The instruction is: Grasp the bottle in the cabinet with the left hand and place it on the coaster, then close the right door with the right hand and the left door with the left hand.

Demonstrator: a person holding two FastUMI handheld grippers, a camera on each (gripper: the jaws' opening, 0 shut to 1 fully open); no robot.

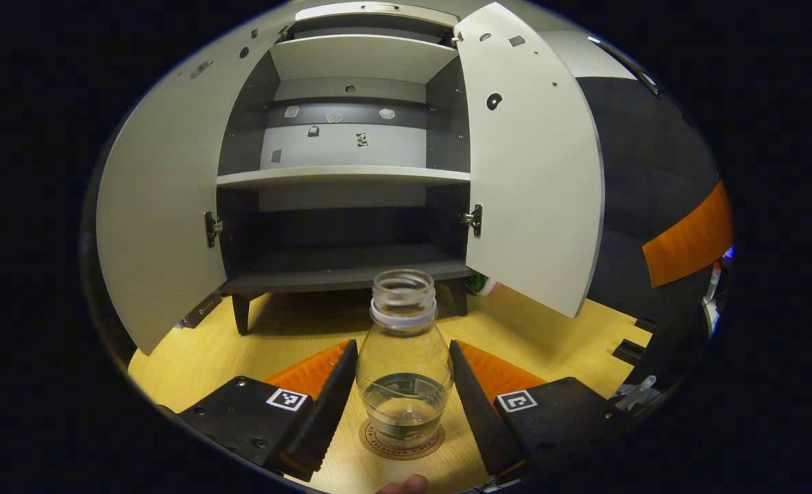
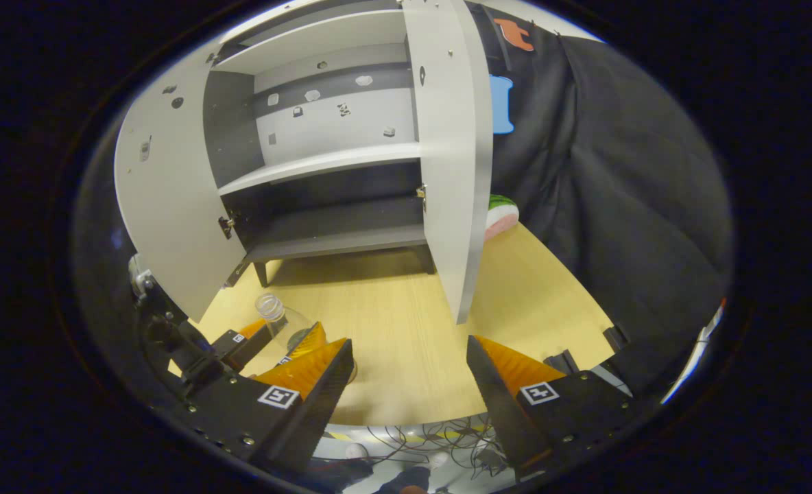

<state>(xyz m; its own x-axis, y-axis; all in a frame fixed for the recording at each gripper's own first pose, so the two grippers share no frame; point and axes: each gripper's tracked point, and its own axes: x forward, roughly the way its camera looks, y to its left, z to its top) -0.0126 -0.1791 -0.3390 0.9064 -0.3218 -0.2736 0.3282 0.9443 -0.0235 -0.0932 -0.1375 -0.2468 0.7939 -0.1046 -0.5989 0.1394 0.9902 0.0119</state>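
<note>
Standing low in the middle of the left gripper view, the bottle (image 1: 404,360) rests upright on the coaster (image 1: 402,439), with the cabinet (image 1: 343,175) behind it in the upper half of the frame. The left door (image 1: 166,199) hangs wide at the left of that frame and the right door (image 1: 533,165) at the right. The left claw (image 1: 403,384) is parted, its fingers just beside the bottle's belly on either side; no pressing contact is visible, so I judge it released.

The bottle looks clear, thin-walled and uncapped, with a little liquid at the bottom. So it is likely light, slick and easy to tip. The best hold would be around the wide belly, low down, not the narrow neck.

In the right gripper view, the bottle (image 2: 279,322) sits at the lower left between the other claw's fingers. The right door (image 2: 450,158) stands edge-on in the middle of the frame. At the bottom, the right claw (image 2: 409,384) is spread wide and empty over the counter (image 2: 406,322). The doors look stiff and flat; pushing on the outer face near the free edge should swing each one shut.
</note>
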